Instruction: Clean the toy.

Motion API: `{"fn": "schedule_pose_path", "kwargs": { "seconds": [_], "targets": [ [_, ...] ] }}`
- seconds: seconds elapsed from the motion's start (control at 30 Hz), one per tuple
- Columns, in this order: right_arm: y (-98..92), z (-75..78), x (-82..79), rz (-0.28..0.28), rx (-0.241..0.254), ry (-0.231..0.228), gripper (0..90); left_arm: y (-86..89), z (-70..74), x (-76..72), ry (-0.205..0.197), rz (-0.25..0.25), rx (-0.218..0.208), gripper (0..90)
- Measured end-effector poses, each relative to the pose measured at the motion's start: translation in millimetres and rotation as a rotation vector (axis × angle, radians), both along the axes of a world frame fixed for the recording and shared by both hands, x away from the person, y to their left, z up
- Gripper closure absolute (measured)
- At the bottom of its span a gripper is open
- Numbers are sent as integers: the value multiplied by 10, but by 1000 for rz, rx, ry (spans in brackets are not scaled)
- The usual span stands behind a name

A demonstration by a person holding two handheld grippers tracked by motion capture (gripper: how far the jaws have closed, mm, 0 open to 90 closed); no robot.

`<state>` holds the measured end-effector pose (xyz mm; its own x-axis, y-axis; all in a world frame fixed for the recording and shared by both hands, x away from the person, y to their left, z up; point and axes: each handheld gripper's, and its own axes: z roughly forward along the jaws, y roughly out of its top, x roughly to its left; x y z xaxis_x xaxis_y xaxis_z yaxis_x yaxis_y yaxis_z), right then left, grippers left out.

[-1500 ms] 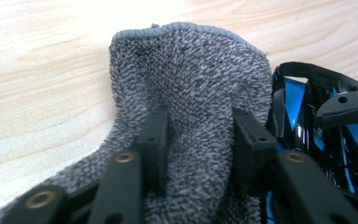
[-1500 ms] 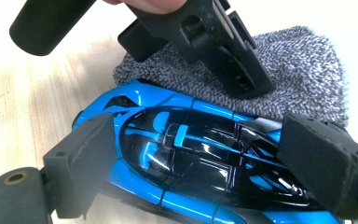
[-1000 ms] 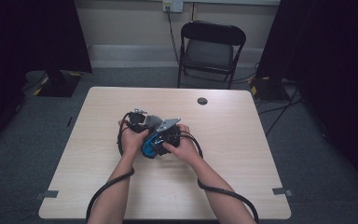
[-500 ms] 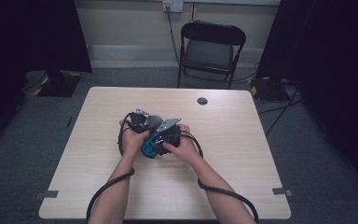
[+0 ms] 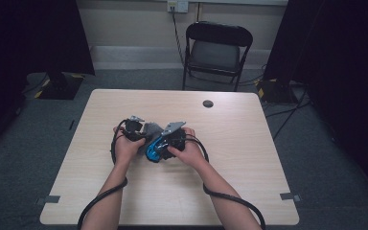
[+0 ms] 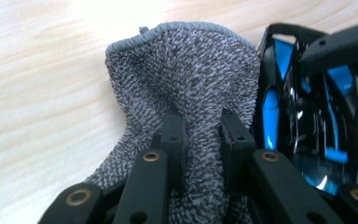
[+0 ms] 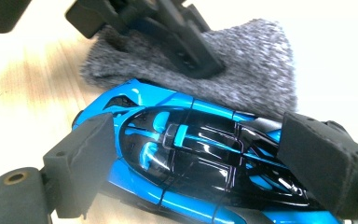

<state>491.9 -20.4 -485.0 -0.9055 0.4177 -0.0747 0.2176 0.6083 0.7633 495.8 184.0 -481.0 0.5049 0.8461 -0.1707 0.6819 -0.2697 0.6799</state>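
A blue and black toy car [image 7: 191, 154] lies on the wooden table [image 5: 230, 182]. My right gripper [image 7: 205, 158] is shut on it, one pad at the nose and one at the tail. A grey terry cloth [image 6: 186, 70] is pinched in my left gripper [image 6: 199, 122], which is shut on a fold of it. The cloth rests against the car's side [image 6: 317, 116]. In the high view both hands meet at mid table, with the left gripper [image 5: 143, 133] and cloth [image 5: 150, 129] just left of the car [image 5: 154, 149] and the right gripper [image 5: 159, 147].
A small dark round disc [image 5: 208, 103] lies near the table's far edge. A black folding chair [image 5: 215, 50] stands behind the table. Gripper cables [image 5: 225, 196] trail off the near edge beside the forearms.
My left gripper has shifted a little to the left with the cloth in it. The right gripper and the car have stayed put.
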Motion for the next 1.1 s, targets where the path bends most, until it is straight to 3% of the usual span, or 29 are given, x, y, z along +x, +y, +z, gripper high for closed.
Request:
{"fn": "schedule_pose_path", "kwargs": {
  "seconds": [0.4,0.83,1.1],
  "targets": [
    [-7,-8,-6,0,9,-4,108,202,30,-214,25,-27,8,746],
    [-2,-9,-11,0,9,-6,108,439,33,-490,57,-50,-30,748],
    [-4,-8,-8,1,9,-5,108,582,85,-617,80,-62,-23,748]
  ]
}}
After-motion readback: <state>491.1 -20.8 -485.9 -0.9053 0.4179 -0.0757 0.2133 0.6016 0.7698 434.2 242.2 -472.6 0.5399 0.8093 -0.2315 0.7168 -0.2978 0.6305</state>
